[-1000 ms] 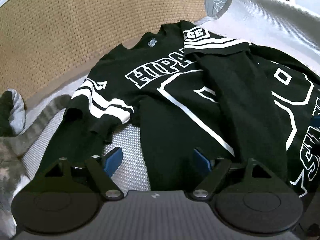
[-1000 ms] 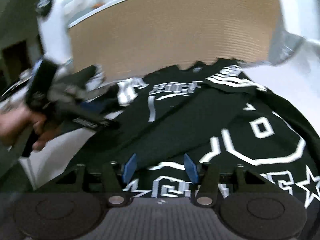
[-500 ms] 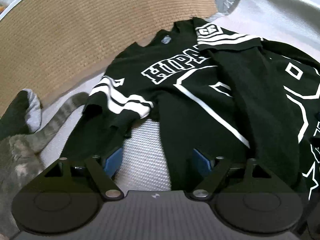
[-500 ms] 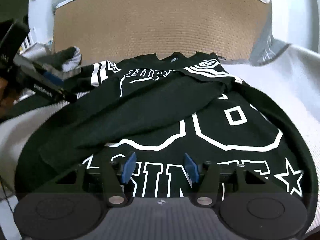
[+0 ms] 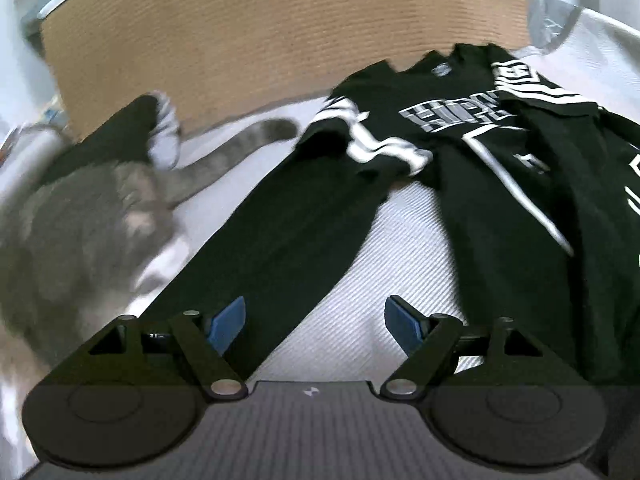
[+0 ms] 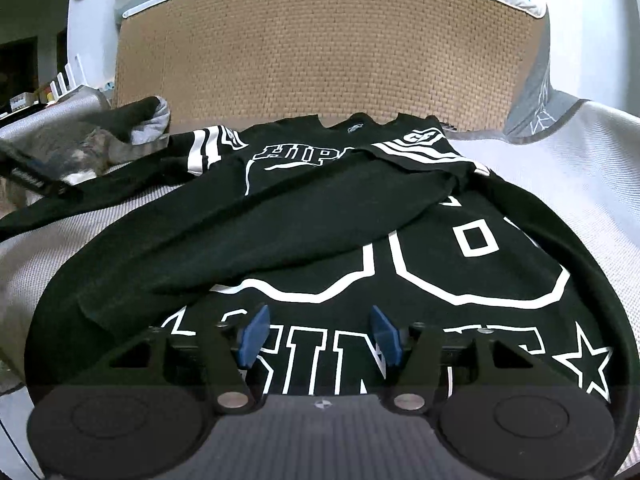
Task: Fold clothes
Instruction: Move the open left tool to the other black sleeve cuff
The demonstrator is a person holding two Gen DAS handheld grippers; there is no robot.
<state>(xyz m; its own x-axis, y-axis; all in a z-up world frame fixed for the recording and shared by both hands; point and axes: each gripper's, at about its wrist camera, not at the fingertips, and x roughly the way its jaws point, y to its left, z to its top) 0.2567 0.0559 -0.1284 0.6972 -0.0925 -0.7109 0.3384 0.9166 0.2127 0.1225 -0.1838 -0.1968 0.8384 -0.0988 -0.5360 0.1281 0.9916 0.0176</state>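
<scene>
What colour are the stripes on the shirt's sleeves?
White bands on the black shirt; clearest in the right wrist view.

Black jersey (image 6: 320, 216), white lettering, stripes; tan woven headboard (image 6: 328, 60); grey cat (image 5: 80, 224).

Left wrist view: smeared by motion, worst at left over grey cat (image 5: 76, 232); lettering on black jersey (image 5: 500, 184) soft. Right wrist view: sharp, evenly and softly lit, white print crisp, dim room at far left. Both: strong fisheye bowing, dark rounded corners, shaded band across bottom housing.
</scene>
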